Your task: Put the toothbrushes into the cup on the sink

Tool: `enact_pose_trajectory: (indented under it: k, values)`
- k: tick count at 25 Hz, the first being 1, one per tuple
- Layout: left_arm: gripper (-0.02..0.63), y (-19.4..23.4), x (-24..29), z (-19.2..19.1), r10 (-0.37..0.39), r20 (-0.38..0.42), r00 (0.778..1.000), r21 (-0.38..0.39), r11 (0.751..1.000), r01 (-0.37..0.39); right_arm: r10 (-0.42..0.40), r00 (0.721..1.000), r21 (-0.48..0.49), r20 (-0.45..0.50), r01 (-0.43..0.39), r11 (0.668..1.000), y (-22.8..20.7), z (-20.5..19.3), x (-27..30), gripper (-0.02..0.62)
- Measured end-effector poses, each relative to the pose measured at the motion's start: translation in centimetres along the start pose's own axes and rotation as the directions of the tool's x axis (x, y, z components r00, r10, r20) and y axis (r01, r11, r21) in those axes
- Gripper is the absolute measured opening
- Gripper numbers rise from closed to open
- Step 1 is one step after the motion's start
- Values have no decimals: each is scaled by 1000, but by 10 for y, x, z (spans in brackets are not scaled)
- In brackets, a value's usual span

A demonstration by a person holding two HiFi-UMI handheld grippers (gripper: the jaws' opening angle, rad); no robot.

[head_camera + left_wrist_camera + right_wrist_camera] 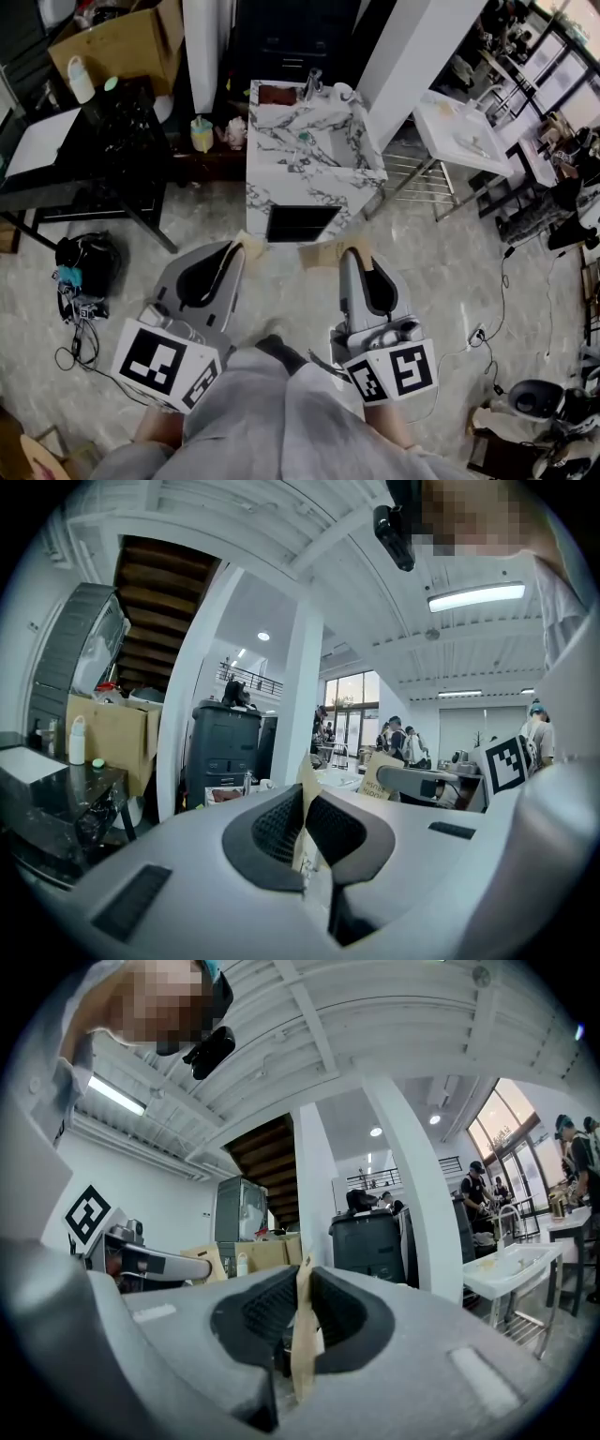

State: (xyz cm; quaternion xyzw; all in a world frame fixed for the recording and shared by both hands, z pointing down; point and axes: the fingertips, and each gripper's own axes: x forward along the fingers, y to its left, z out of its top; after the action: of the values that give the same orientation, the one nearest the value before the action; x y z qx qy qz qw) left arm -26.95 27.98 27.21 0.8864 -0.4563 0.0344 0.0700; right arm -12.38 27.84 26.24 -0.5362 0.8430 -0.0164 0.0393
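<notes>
A marble sink unit (349, 178) stands on the floor ahead of me, with a faucet (312, 82) at its back. A white cup (343, 91) sits on the back right corner. Small items, one of them teal (303, 138), lie in and beside the basin; they are too small to tell as toothbrushes. My left gripper (246, 245) (305, 808) and right gripper (354, 248) (305, 1302) are held close to my body, well short of the sink. Both point toward it. Each has its tan-padded jaws pressed together with nothing between them.
A black table (94, 141) with a white bottle (81, 80) stands at the left, a cardboard box (122, 42) behind it. A white column (412, 56), a white basin on a stand (464, 136) and a metal rack (412, 183) are at the right. A bag (86, 267) and cables lie on the floor.
</notes>
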Motion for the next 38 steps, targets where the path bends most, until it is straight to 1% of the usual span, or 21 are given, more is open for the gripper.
enact_pose_trajectory:
  k: [5,10,16,21,29,38]
  values:
    - [8,7,36,15,39,14,999,0,999,-39,23,1000,-3,8,-23,1000,-32,10,27,37]
    - [8,11,71,24,61,20,998,1,998,-61,31,999,0,22,-31,1000,-64,17,47,37]
    - [8,8,113,26,69,23,997,9,998,-69,37,999,0,28,-37,999,-104,16,64,37]
    - [8,-1,137,32,63,27,998,11,998,-63,28,999,7,35,-28,1000,-130,18,70,37]
    - [8,-18,169,33,19,26,999,12,1000,-19,-22,999,4,34,22,1000,-164,19,64,37]
    - [8,-26,200,32,-61,8,998,21,998,61,-101,995,14,25,101,995,-186,14,59,37]
